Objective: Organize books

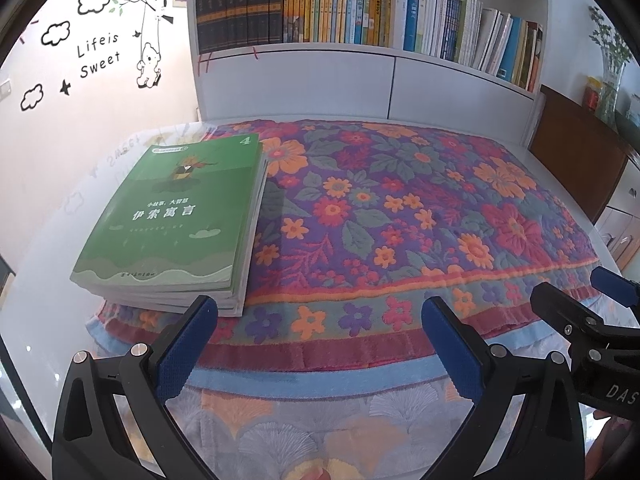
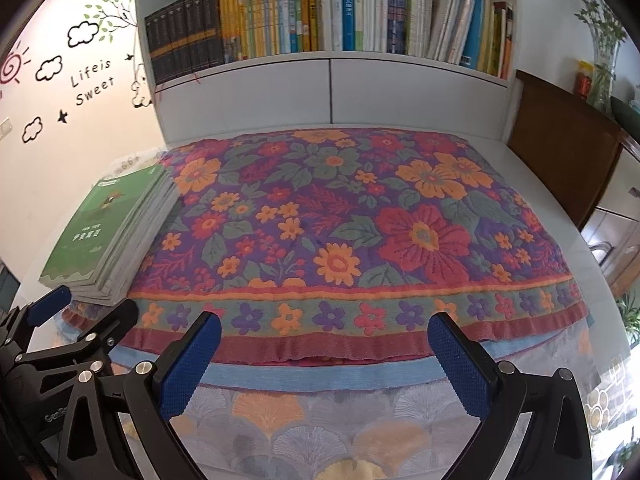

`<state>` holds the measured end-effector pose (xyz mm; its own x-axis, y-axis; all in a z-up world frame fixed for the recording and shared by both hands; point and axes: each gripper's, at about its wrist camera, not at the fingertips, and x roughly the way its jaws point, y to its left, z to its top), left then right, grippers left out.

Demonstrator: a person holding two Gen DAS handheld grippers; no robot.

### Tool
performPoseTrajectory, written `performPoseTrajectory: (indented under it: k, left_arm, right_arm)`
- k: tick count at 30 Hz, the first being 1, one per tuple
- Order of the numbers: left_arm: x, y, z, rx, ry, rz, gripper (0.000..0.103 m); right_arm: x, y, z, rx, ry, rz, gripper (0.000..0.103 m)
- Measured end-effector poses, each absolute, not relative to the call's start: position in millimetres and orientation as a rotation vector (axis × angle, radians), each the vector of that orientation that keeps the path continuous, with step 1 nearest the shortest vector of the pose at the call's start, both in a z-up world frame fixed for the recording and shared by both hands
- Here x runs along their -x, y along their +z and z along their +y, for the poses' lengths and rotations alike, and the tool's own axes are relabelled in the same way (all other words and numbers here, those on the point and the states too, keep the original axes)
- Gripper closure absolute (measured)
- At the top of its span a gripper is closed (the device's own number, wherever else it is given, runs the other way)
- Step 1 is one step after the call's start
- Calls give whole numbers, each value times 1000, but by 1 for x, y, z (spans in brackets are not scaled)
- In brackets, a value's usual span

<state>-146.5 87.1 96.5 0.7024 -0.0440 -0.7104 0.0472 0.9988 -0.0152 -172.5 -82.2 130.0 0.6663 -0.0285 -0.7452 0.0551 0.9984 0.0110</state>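
Green books (image 1: pixel 172 224) lie stacked on the flowered cloth (image 1: pixel 400 208); we hold both grippers, left (image 1: pixel 320 344) and right (image 2: pixel 324 356), jaws wide open, empty.

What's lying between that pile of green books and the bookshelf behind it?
Nothing: between the green books and bookshelf only flowered cloth and bare tabletop show, clearest in left wrist view.

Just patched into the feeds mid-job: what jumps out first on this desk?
The bright floral cloth spread over most of the white table grabs the eye first. At its left edge lies a stack of books with a green cover on top. Behind, a white bookshelf is packed with upright books, while the left gripper and right gripper hover open and empty at the near edge.
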Motion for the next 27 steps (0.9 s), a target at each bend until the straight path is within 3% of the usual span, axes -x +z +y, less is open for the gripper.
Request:
performPoseTrajectory:
  k: [27]
  left_arm:
    - [147,95,62,-80,-52,755,1]
  right_arm:
    - [178,126,-93,-35,-86,854,0]
